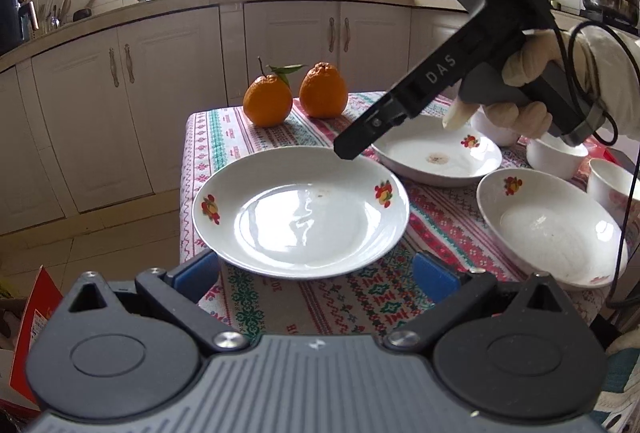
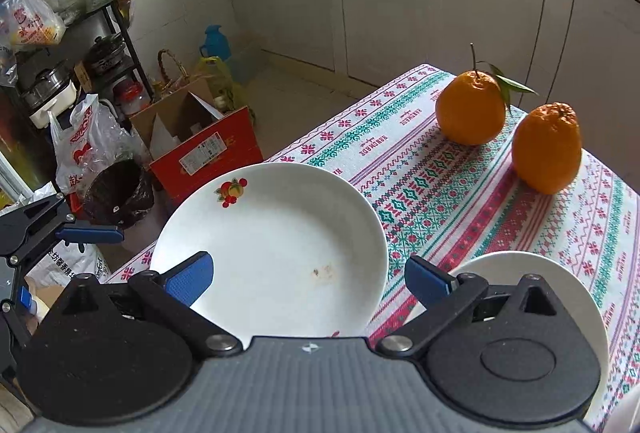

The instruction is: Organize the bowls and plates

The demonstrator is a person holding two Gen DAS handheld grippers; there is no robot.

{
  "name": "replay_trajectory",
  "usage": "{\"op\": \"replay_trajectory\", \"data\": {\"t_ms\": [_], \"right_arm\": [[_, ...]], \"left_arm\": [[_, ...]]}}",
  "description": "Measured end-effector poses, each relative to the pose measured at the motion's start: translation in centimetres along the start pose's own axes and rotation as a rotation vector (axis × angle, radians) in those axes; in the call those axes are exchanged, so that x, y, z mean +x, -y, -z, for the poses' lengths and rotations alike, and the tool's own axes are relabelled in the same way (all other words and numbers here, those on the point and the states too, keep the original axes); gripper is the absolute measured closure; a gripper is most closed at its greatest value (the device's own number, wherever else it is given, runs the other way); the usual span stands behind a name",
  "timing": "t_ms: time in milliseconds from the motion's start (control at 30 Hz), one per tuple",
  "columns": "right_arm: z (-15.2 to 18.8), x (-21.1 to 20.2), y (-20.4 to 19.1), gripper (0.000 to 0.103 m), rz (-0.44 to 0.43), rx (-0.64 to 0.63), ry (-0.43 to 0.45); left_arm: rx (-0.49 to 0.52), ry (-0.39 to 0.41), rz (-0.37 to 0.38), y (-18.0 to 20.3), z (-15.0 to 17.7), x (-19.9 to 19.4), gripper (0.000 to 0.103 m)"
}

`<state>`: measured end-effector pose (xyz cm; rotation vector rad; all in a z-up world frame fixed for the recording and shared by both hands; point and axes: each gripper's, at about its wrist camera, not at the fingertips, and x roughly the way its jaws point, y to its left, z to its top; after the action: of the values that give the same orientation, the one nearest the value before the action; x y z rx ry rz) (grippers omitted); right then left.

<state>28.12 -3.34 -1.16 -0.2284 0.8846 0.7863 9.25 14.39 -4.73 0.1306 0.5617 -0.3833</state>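
White plate (image 1: 300, 213) lies at the near left of the bench (image 1: 360, 297), both tongs, left tongs (image 1: 316, 273) and right tongs (image 2: 308, 279), apart and empty above it, so stacking seems next: gripping another plate (image 1: 438, 157) by its rim.

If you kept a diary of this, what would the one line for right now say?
left gripper: open, empty | right gripper: open, empty, above plate | plate: on tablecloth, near corner | two oranges: untouched
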Motion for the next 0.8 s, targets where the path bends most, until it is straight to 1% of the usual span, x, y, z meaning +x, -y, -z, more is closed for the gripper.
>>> {"op": "replay_trajectory", "data": {"t_ms": [133,267,367,567,633,733,800], "right_arm": [[2.2,-3.3,-1.7,0.0,0.045,-0.003,0.048],[5.0,-6.3,-3.1,0.0,0.094,0.033,0.1],[7.5,-8.0,-3.7,0.0,0.124,0.078,0.129],[12.8,-10.5,-4.3,0.0,0.177,0.198,0.159],[14.5,-11.2,-4.6,0.0,0.212,0.236,0.177],[16.5,-11.9,-4.9,0.0,0.252,0.277,0.202],[17.6,-12.1,-5.0,0.0,0.256,0.314,0.208]], "left_arm": [[-0.019,0.036,0.01,1.3,-0.2,-1.4,0.001],[-0.038,0.041,0.03,2.8,0.3,-2.1,0.001],[-0.044,0.029,0.053,3.9,0.8,-2.2,0.001],[-0.005,0.003,0.092,6.8,1.8,-2.3,0.001],[0.002,-0.003,0.106,7.5,2.0,-2.3,0.001],[0.012,-0.018,0.12,8.5,2.4,-2.1,0.001],[0.019,-0.031,0.124,8.9,2.5,-1.9,0.001]]}}
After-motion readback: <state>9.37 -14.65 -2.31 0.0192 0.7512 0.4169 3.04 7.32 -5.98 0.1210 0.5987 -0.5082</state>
